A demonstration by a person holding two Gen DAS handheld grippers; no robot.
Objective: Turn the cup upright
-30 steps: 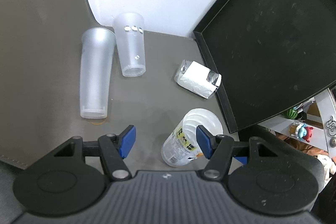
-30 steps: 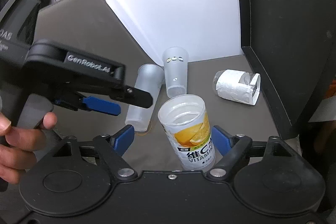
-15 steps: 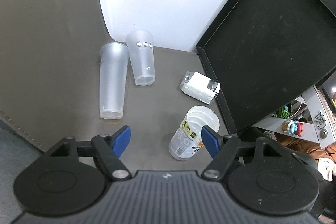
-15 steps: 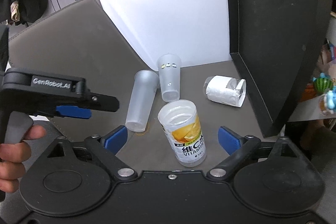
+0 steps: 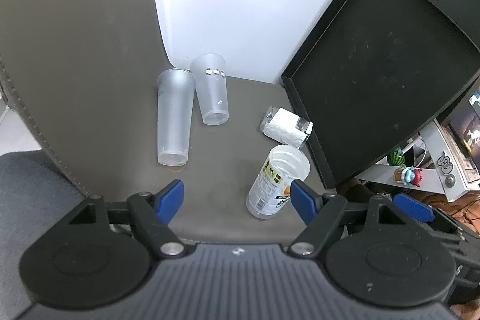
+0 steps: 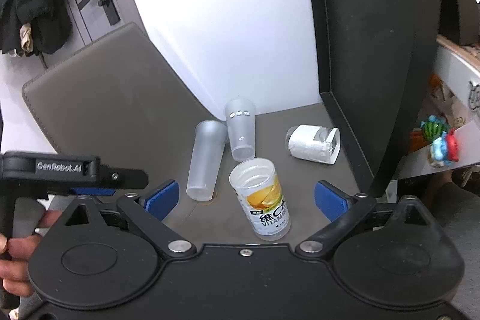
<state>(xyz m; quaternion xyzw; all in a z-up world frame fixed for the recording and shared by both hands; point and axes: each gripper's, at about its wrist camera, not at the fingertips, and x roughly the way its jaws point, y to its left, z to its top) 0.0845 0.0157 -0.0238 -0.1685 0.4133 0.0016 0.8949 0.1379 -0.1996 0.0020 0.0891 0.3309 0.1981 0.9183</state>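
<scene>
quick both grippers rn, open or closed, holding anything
left gripper: open, holding nothing.
right gripper: open, holding nothing; the vitamin cup stands free between its fingers.

Bare mat (image 6: pixel 303 170) between cup (image 6: pixel 262 197) and roll (image 6: pixel 313 143) (tray (image 6: pixel 339 116) beyond).

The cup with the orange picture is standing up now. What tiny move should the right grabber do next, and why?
Probably draw the right gripper straight back, away from the clear plastic cup with the orange-slice label. The cup stands on its base on the grey mat with its open mouth up, so it looks flipped already. The blue fingers are spread wide on either side without touching it, so a sideways move might knock it over.
</scene>
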